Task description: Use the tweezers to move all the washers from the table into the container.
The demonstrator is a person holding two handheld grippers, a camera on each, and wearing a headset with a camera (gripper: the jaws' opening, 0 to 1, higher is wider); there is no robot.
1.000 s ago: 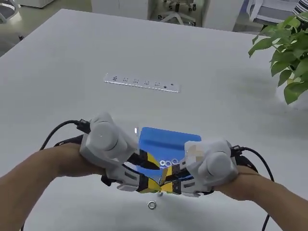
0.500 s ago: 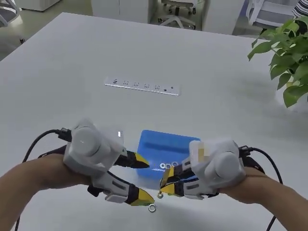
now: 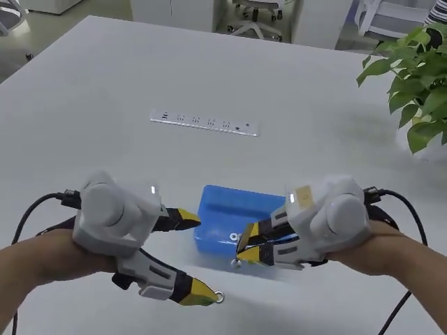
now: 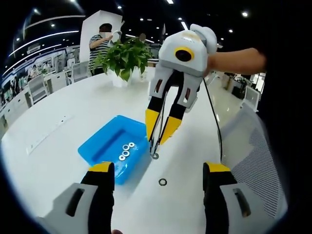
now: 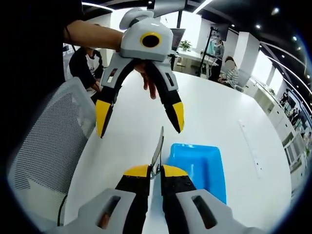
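Observation:
A shallow blue container sits between my two grippers, with three washers lying in it. One loose washer lies on the white table in front of it. My right gripper is shut on thin metal tweezers, which point down beside the container's near edge. In the left gripper view a small ring sits at the tweezers' tip, just above the loose washer. My left gripper stands open and empty, left of the container.
A white power strip lies farther back on the table. A potted plant stands at the right edge. A mesh chair is behind the near table edge. Office chairs and people are beyond the table.
The two grippers, close together over the container a second ago, have drawn apart. My left gripper has opened wide and moved left. The right one has shifted slightly right with the tweezers.

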